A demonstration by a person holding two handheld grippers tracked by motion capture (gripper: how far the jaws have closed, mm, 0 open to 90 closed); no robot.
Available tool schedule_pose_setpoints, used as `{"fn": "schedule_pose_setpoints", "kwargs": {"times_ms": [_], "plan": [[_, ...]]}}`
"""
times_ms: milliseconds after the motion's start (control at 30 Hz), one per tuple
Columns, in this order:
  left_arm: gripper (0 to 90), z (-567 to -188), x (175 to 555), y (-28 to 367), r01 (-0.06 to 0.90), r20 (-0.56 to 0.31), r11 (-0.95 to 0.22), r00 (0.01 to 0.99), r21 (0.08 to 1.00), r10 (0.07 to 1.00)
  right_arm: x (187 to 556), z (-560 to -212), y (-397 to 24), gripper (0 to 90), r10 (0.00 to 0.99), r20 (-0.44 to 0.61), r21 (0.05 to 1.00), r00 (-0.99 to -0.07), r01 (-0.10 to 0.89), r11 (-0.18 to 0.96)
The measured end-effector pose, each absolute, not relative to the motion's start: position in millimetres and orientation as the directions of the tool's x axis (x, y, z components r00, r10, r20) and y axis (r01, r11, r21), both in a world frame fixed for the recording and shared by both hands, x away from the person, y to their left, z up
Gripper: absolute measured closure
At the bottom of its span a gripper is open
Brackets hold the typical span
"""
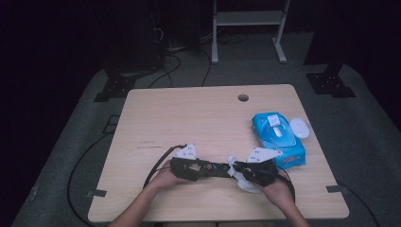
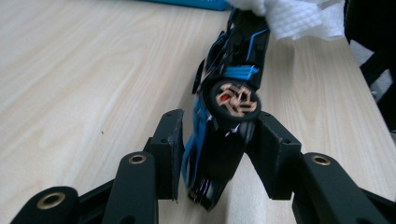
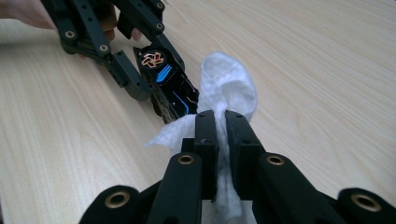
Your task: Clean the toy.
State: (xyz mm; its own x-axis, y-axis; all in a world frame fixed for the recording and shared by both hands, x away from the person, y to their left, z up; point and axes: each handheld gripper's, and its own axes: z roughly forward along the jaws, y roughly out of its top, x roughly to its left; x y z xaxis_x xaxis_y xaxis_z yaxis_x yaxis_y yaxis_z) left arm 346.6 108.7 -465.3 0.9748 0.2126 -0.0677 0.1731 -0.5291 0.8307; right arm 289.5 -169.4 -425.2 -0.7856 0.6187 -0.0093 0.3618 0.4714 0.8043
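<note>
The person seems to be wiping down a toy car (image 2: 224, 121), black with blue stripes. It sits near the front edge of the bench (image 1: 198, 118), between the two hands, lifted and tipped so that one wheel faces the left camera. I'd guess that tilt is there to turn the bodywork toward the wipe.

The left tongs (image 2: 219, 154) are partly apart and clamped across the car's rear end, one pad on each flank, steadying it.

The right tongs (image 3: 220, 140) are squeezed nearly together on a white wipe (image 3: 229, 88). Its loose end balloons out past the tips and lies against the car's nose.

The blue wipe pack (image 1: 278, 138) lies off to the right with a white mouse (image 1: 299, 127) beside it, both within reach but clear of the work.
</note>
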Motion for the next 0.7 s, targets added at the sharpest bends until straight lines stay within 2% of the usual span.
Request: {"fn": "schedule_pose_setpoints", "kwargs": {"times_ms": [167,367,700], "plan": [[62.1,-466,345,106,0.152,-0.038,-0.540,0.975,0.828,0.218,292,-423,-163,83.3,0.619,-0.024,0.799,-0.785,0.357,0.484],[66.6,-466,343,106,0.115,0.007,-0.538,0.976,0.835,0.219,298,-421,-133,83.3,0.576,-0.028,0.803,-0.817,0.325,0.500],[67.1,-467,347,113,0.111,0.022,-0.513,0.969,0.851,0.246,316,-413,-101,83.4,0.548,0.001,0.814,-0.837,0.319,0.486]]}}
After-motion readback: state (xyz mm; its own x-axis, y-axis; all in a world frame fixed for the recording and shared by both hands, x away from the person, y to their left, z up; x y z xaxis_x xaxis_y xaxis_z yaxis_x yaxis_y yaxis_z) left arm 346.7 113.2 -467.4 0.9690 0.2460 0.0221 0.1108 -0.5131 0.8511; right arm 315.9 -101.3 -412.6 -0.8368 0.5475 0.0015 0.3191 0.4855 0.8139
